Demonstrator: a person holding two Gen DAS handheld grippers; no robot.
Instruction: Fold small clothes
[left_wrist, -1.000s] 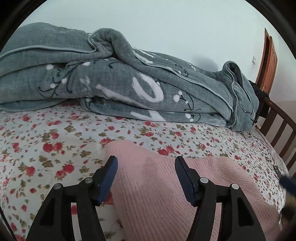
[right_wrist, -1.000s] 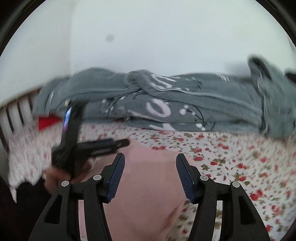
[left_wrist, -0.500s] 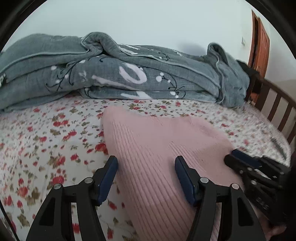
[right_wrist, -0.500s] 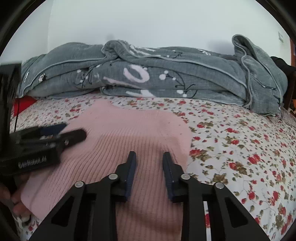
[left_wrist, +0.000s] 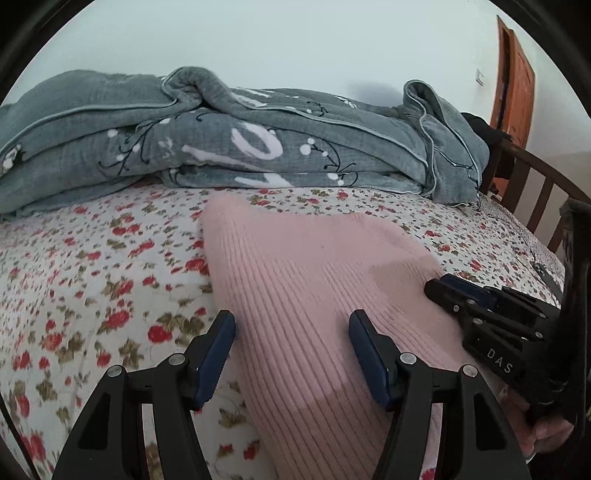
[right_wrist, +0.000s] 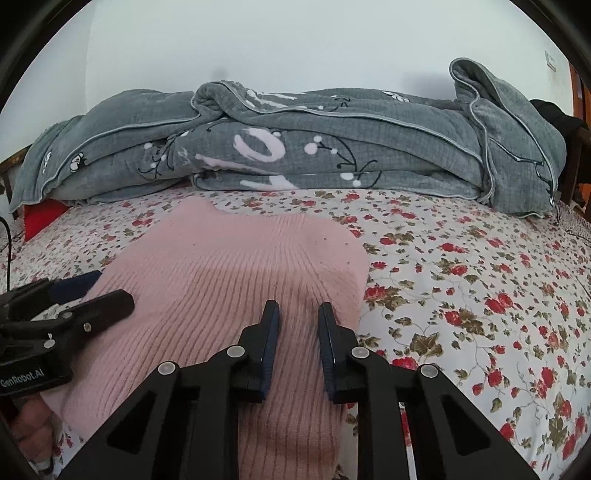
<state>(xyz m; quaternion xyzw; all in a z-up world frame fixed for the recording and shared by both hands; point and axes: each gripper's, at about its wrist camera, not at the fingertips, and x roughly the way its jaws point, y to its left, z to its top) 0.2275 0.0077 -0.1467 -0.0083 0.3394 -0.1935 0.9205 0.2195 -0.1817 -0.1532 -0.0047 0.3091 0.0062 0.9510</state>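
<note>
A bed (right_wrist: 480, 295) under a white sheet printed with red flowers fills the lower half of both views. A pink ribbed knit garment (right_wrist: 236, 280) lies flat on it at lower centre. A bunched grey quilt (right_wrist: 332, 147) stretches across the far side, mid-frame. A red item (right_wrist: 40, 218) lies at the left edge, half under the quilt.

soft, even daylight fills both views, with no glare. a faint grey shadow falls on the white wall (left_wrist: 295, 48) at upper right. fisheye bending curves the edges, and black vignette fills the corners. focus is fairly sharp centrally, slightly smeared toward the lower rim.
</note>
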